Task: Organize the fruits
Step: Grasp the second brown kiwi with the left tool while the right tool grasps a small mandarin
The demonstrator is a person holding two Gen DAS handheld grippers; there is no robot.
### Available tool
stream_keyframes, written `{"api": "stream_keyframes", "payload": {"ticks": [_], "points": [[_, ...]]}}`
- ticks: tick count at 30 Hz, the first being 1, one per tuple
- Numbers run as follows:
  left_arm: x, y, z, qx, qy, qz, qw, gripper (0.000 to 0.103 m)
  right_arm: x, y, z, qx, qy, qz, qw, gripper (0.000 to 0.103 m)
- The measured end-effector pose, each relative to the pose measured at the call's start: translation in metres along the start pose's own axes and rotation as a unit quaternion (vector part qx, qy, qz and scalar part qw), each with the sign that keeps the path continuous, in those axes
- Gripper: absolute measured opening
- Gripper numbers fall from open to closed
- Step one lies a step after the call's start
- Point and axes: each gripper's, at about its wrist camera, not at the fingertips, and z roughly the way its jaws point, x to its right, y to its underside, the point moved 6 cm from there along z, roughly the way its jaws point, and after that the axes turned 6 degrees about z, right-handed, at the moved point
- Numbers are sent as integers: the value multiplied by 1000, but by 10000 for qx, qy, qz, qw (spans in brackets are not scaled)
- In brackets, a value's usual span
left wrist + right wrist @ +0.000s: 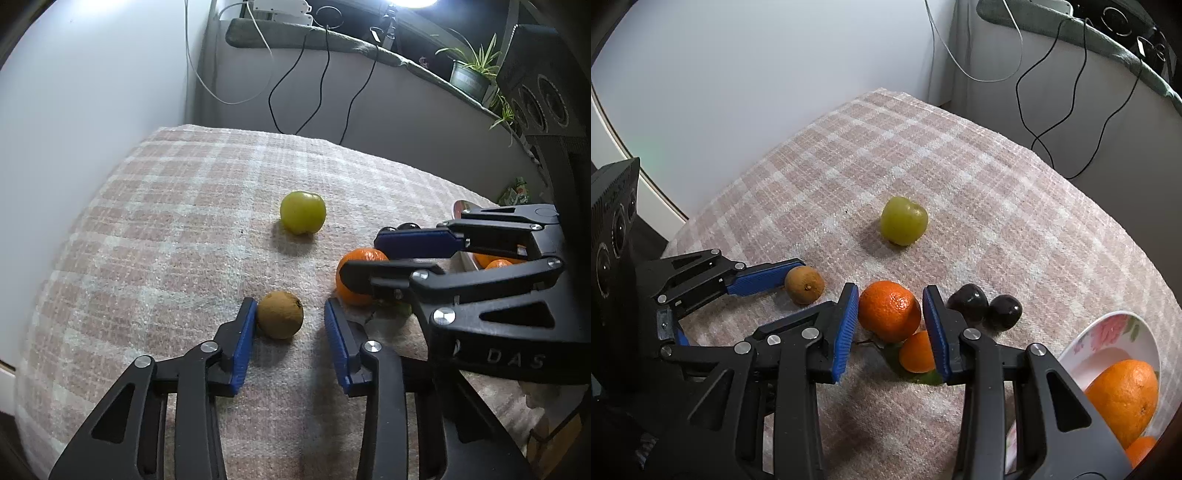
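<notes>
A brown kiwi [280, 314] lies on the checked cloth between the open fingers of my left gripper [290, 314], touching the left pad. It also shows in the right wrist view [804, 285]. An orange mandarin [889, 311] sits between the open fingers of my right gripper [891, 306], with a smaller mandarin [917, 352] just behind it. The mandarin also shows in the left wrist view [356, 275], straddled by the right gripper [360, 258]. A green apple [303, 212] lies farther out, also seen in the right wrist view [904, 220].
Two dark plums [984, 305] lie right of the mandarin. A flowered bowl [1108, 334] at the right edge holds oranges [1123, 395]. Cables [317, 92] hang on the wall behind the table. A potted plant [471, 74] stands on a ledge.
</notes>
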Motion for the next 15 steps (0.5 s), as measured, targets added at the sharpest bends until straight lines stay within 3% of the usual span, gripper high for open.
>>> {"api": "stream_keyframes", "payload": {"ticks": [7,15], "points": [[-1,1,-1,28,-4,-12,10000,23,-1,0,1,-11,-8,-35,10000,37],[0,2,-5,71,-8,1,10000,23,5,0,-11,186,-163,230,9994,35]]}}
